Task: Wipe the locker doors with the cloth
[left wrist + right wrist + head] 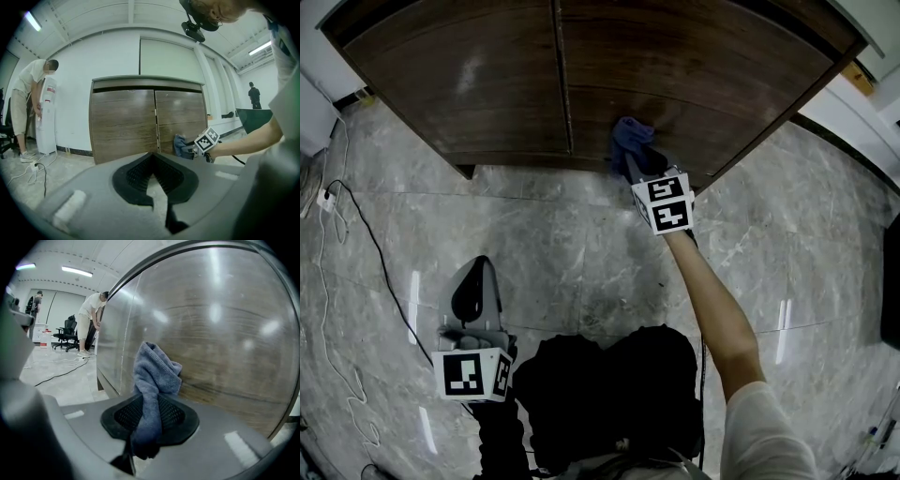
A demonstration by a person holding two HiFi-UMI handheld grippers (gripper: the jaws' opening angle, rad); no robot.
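Note:
The brown wooden locker has two doors: a left door and a right door. My right gripper is shut on a blue-grey cloth and holds it against the lower left part of the right door, near the centre seam. In the right gripper view the cloth sticks up between the pads and touches the door. My left gripper hangs over the floor, well back from the locker, shut with nothing in it. From the left gripper view both doors and the cloth show ahead.
A black cable and a white power strip lie on the marble floor at the left. A person bends at a white water dispenser left of the locker. White wall flanks the locker.

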